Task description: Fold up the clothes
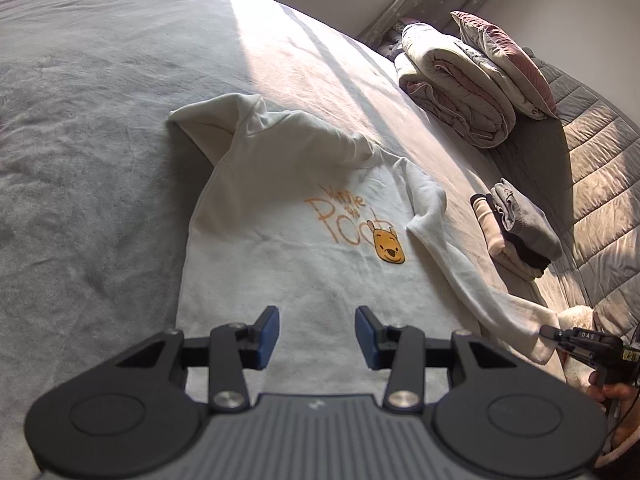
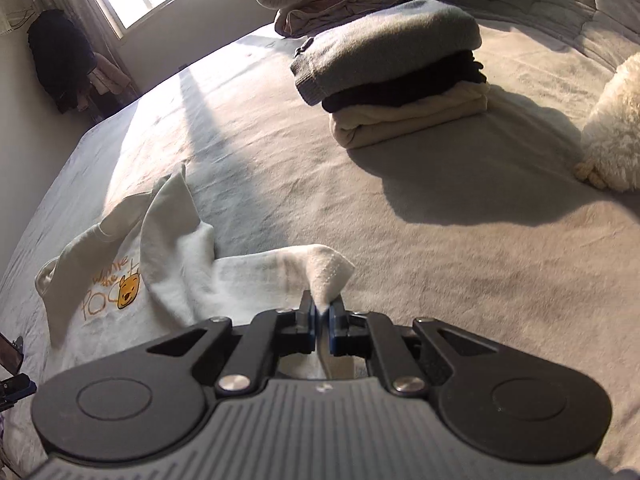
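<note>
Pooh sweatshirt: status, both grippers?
Right gripper shut on sleeve cuff. Left gripper open above the sweatshirt, empty. Folded stack clear of it.

White sweatshirt [image 1: 304,248] with orange bear print, front up on grey bed, sleeves rumpled, 1 cuff lifted.

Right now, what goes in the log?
left hand-held gripper: open over white sweatshirt | right hand-held gripper: shut on sleeve cuff | bed

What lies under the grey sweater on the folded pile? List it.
Under the grey sweater sits a dark folded garment, then a cream folded garment at the bottom, resting on the bedspread. Their covered inner layers cannot be seen.
</note>
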Action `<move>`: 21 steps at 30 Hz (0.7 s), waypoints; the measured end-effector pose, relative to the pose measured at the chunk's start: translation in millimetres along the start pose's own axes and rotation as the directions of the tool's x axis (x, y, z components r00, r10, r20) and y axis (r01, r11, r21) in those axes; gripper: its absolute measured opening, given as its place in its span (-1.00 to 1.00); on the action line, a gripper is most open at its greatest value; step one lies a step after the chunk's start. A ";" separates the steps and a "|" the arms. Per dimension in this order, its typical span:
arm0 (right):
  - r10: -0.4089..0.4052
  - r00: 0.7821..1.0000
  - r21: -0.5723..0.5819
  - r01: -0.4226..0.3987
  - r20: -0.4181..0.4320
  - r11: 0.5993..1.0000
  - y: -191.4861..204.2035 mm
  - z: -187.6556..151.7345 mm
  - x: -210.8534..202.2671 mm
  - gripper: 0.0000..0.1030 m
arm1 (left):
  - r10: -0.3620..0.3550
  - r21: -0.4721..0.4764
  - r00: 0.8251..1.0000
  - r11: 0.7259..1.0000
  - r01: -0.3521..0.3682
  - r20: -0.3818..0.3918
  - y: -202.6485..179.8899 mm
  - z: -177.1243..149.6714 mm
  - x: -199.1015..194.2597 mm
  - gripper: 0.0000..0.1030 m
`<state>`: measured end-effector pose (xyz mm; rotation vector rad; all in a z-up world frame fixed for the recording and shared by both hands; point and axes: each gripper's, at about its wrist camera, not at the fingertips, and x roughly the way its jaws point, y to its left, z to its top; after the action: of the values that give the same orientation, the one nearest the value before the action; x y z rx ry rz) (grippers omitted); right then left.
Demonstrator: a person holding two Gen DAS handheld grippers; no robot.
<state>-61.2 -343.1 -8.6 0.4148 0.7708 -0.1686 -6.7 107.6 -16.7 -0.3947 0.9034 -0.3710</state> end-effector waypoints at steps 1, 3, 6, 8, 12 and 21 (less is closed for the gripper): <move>-0.033 0.999 -0.028 0.034 0.035 0.999 -1.5 12.2 -3.7 -0.88 | -0.001 -0.001 1.000 1.000 0.001 -0.001 -0.5 1.7 2.3 -0.17; -0.095 0.991 -0.080 0.103 0.098 0.991 -4.5 32.8 -6.4 -0.88 | -0.002 -0.008 1.000 1.000 0.002 -0.003 -0.9 3.7 5.3 -0.17; -0.203 0.960 -0.149 0.234 0.192 0.961 -10.9 64.3 -0.7 -0.88 | -0.005 -0.022 1.000 1.000 0.005 -0.006 -0.2 4.4 7.5 -0.17; -0.261 0.938 -0.163 0.302 0.228 0.939 -17.3 76.5 8.8 -0.88 | -0.004 -0.030 1.000 1.000 0.004 -0.007 0.9 3.7 6.8 -0.17; -0.364 0.896 -0.189 0.415 0.253 0.890 -32.7 85.0 37.1 -0.88 | 0.006 -0.040 1.000 0.999 -0.006 -0.008 4.2 1.7 3.2 -0.17; -0.457 0.880 -0.100 0.470 0.130 0.877 -61.4 75.6 91.4 -0.60 | 0.106 -0.048 0.993 0.993 -0.103 0.045 28.5 13.6 -13.4 -0.10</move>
<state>33.7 -430.5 -43.1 0.0884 0.7649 -0.5856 0.9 140.9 -13.6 -0.3946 0.8830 -0.2444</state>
